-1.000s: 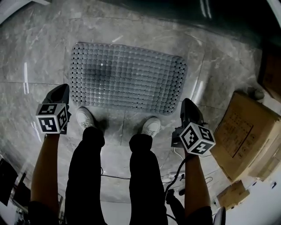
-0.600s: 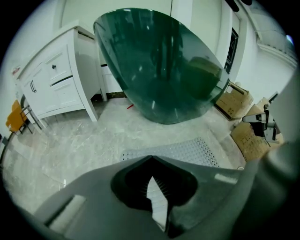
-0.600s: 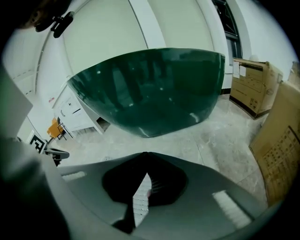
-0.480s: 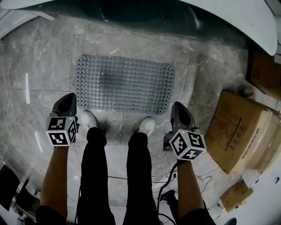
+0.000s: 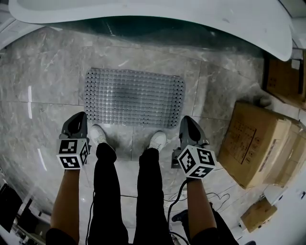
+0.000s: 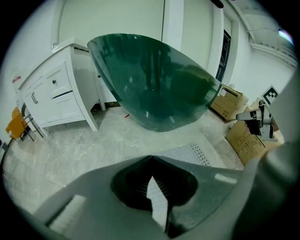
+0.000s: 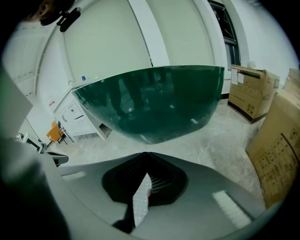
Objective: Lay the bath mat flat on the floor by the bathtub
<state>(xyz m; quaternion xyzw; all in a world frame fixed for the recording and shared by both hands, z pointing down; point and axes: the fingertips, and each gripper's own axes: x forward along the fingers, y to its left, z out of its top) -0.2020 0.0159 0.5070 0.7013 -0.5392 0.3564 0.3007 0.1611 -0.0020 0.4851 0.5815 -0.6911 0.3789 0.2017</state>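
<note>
Beside the bathtub (image 5: 143, 14): bath mat (image 5: 134, 97), pale and studded, lying flat on the floor; its long edge runs along the tub, with a strip of bare tile between them.
Left gripper (image 5: 80, 116): jaws pressed together with nothing between them; it hangs over the tile just off the mat's near left corner, apart from it.
Right gripper (image 5: 185, 119): jaws likewise closed and empty, just off the near right corner, clear of the mat.
Step in hand: by the look of it the laying is done, as neither gripper touches the mat.
Next move: probably only a check of the edges. None looks curled from above, and any lifted corner would want pressing down.
Person: upright, white shoes (image 5: 98, 134) on the tile at the mat's near edge.
Floor: glossy grey marble-pattern tile, streaked with light.
Room: dark green tub with a white rim; white cabinet (image 6: 56, 89) to its left; cardboard boxes (image 5: 258, 143) at right; cables (image 5: 191, 194) behind the feet.
</note>
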